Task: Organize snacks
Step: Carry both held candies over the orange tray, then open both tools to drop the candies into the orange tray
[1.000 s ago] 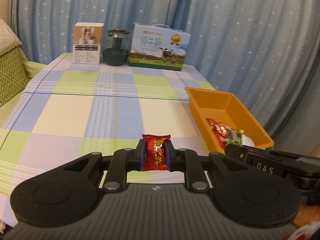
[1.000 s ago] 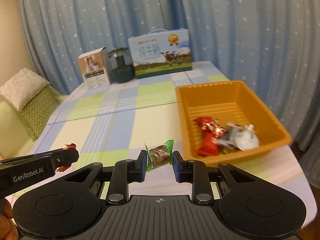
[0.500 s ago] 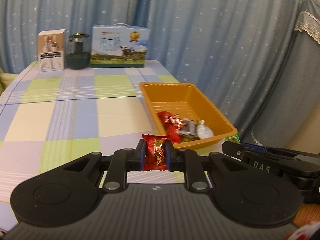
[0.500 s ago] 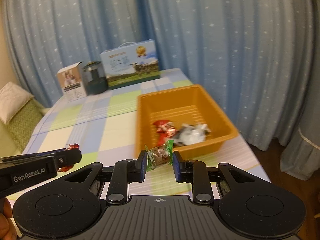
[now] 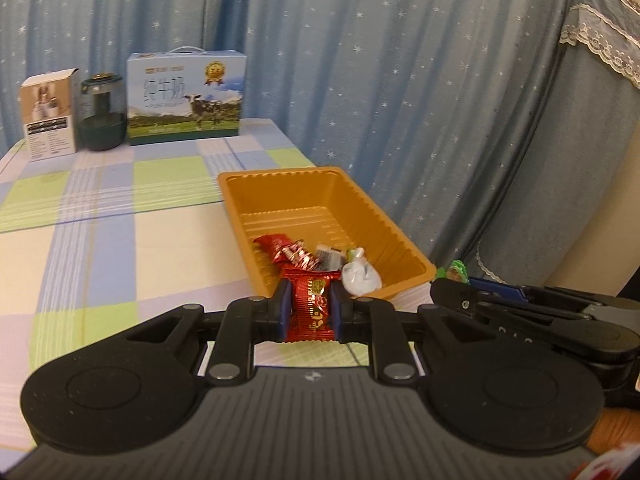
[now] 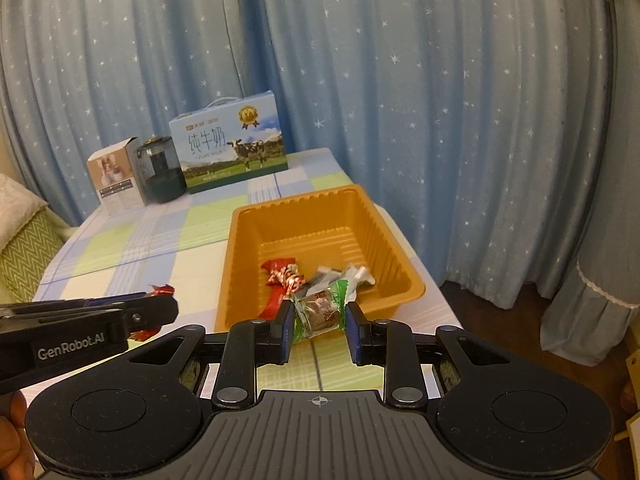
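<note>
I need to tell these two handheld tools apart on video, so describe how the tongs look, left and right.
Both are alike: matte black plastic, a ribbed grey body, two round discs at the sides, silver pivot pins and blue pads on the fingertips. The left tongs show white "GenRobot.AI" lettering on the side in the right camera view. The right tongs show partly hidden white letters on the side in the left view. No cables or sleeves show.

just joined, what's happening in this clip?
A person is sorting wrapped snacks into an orange tray on a checked tablecloth. The left tongs are shut on a red-wrapped candy; the right tongs grip a green-and-brown wrapped candy. Both hang near the tray's near edge, neither candy released yet. The tray already holds a few red, dark and white wrapped pieces.
</note>
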`<act>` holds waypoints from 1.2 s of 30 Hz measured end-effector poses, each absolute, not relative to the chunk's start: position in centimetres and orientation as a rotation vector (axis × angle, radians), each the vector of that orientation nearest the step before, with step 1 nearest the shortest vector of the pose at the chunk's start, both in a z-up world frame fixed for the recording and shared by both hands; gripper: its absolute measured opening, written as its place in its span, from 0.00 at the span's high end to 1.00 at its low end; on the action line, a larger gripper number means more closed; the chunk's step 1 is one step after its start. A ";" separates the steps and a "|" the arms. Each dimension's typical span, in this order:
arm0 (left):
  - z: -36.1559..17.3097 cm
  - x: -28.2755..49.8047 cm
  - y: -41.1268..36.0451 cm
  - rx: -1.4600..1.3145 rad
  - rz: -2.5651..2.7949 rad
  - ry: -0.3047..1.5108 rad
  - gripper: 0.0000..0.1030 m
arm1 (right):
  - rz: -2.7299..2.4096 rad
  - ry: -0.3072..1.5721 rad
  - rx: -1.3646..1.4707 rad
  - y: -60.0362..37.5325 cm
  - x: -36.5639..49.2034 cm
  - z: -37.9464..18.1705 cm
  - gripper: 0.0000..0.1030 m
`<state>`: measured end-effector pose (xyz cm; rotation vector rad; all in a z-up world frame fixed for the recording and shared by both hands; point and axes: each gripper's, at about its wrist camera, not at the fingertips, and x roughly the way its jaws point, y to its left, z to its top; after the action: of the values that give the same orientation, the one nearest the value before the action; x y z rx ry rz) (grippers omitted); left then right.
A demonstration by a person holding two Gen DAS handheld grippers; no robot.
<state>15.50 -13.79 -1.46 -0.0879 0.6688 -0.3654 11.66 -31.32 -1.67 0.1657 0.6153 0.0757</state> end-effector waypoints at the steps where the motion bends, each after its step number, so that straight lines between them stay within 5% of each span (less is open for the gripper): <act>1: -1.4 16.0 -14.0 -0.087 -0.370 0.667 0.83 | 0.078 0.614 0.164 -31.5 12.1 -1.6 0.73; 31: -6.8 35.3 -16.3 -0.035 -0.381 0.719 0.83 | 0.153 0.716 0.168 -34.1 33.3 -7.7 0.73; 36: -7.6 36.8 -16.7 -0.024 -0.389 0.725 0.75 | 0.152 0.730 0.179 -34.4 34.6 -8.5 0.73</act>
<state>36.78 -16.73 -7.56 -0.0239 0.7251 -0.3895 34.62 -34.38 -8.49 0.1793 0.7300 0.1520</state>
